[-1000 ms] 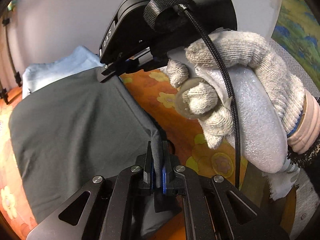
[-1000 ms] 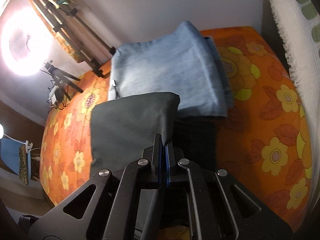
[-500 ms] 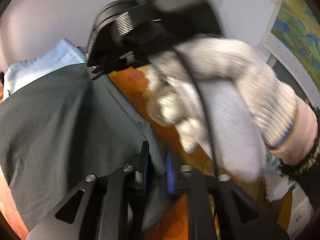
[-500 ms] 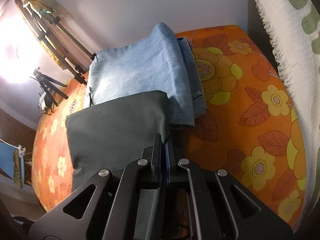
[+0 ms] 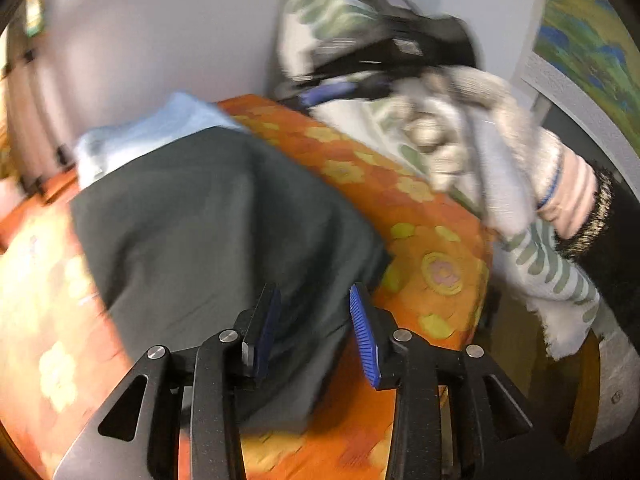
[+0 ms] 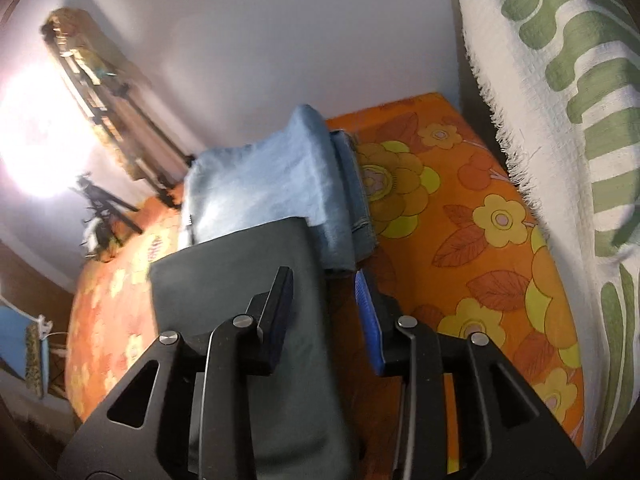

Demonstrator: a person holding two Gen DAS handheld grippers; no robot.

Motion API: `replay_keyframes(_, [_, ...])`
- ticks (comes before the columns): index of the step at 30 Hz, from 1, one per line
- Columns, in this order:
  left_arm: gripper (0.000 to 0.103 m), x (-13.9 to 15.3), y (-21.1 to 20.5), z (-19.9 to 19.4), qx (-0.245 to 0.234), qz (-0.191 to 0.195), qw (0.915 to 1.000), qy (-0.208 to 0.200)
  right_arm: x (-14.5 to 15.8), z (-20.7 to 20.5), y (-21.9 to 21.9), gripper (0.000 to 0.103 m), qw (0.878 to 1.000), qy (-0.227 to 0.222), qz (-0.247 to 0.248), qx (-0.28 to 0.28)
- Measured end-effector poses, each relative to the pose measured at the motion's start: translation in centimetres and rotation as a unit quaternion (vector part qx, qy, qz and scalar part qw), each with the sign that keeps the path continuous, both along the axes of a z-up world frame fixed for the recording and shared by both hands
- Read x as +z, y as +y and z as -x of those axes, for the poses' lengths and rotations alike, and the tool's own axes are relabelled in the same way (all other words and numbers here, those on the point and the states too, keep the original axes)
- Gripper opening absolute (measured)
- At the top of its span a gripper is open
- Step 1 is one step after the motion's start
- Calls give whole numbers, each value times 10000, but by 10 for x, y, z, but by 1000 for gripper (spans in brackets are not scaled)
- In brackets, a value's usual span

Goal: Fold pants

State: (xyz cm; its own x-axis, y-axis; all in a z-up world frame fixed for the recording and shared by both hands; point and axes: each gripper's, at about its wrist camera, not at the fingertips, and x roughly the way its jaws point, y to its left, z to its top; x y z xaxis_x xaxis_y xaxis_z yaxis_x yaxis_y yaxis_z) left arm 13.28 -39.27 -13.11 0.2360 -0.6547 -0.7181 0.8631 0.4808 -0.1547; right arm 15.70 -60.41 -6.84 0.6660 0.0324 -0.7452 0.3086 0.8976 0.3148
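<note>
both tools [image 5: 314, 320] [image 6: 322, 304] just parted, empty, over smooth folded grey pants [image 5: 208, 224].

Orange floral bedspread [image 6: 460, 248] covers the bed, yellow flowers and red-brown leaves, running to the far wall. Folded light-blue jeans [image 6: 272, 184] lie at the far end of it near the white wall [image 6: 280, 32]; a white fringed blanket with green stripes [image 6: 560, 100] hangs along the right side, also in the left wrist view [image 5: 556, 276] but blurred. Far left: bright lamp glare [image 6: 36, 140], a dark tripod [image 6: 102, 204] below it, a wooden frame leaning on the wall [image 6: 96, 80], and a blue cloth [image 6: 16, 344] at the left edge.
</note>
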Motion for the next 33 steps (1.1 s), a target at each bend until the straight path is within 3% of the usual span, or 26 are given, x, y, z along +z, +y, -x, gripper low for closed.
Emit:
replay_keyframes(5, [37,-9,57,-21,610,-33,9981,77,16,8,29,35,9990,-72,-30,444])
replay_keyframes(7, [39,-21,77,-33,918,-85,9953,290,22,5,47,39,9976,-89,-22,680])
replay_keyframes(9, [39,-32,89,-45,1123,-92,9917,617,26,-6,69,50,9952,-118,-5,973])
replay_keyframes(11, [39,-42,96,-50,1273,-68,9886,796,28,-25,100,50,9913,-88,96,1309])
replay_keyframes(20, [39,-66,101,-67,1399,230,9792,1454,3,-118,215,50,9652,513,741,2455])
replay_keyframes(27, [39,-72,103,-72,1339,371,9778,1569,-28,-178,242,50,9488,1026,970,2827])
replay_keyframes(33, [39,-76,104,-74,1299,495,9764,1651,-52,-191,251,50,9314,1420,1320,3079])
